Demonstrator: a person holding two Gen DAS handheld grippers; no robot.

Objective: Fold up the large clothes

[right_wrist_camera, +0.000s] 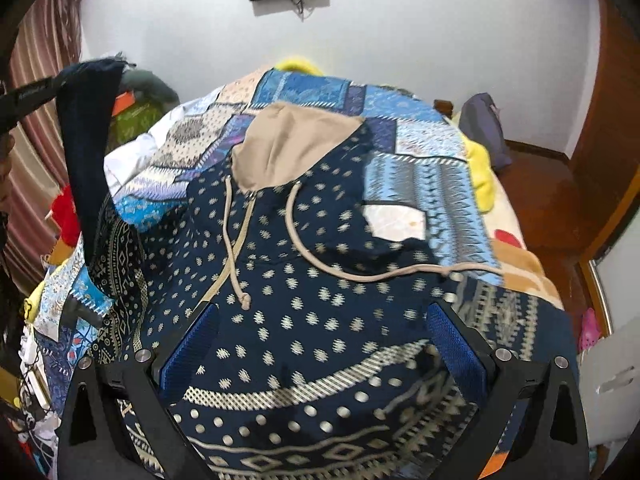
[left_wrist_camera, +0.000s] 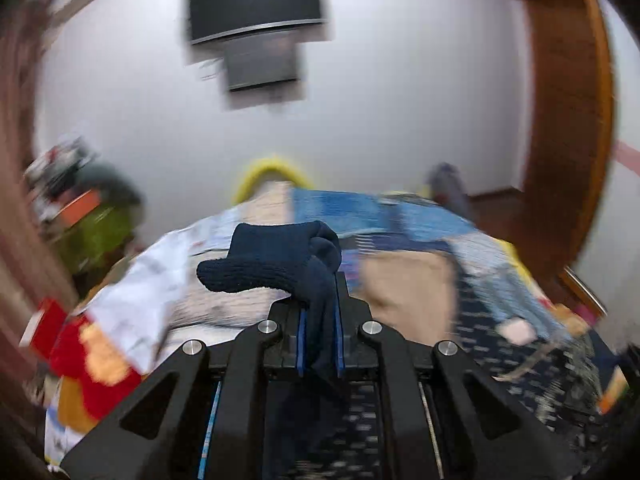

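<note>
The left gripper [left_wrist_camera: 320, 312] was a matte black frame of angular struts with triangular cut-outs, four round silver screws across its linkage and thin blue pads lining the inner faces of its fingers. The right gripper [right_wrist_camera: 324, 344] shared that black build, with silver screw heads at the finger joints and broad fingers [right_wrist_camera: 456, 344] faced in textured royal-blue padding. In the right wrist view a black bar bore pale lettering, perhaps a brand mark, too blurred to read

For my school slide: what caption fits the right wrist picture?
Open right tool hovers over a navy patterned hoodie on the bed while the left tool lifts its sleeve.
</note>
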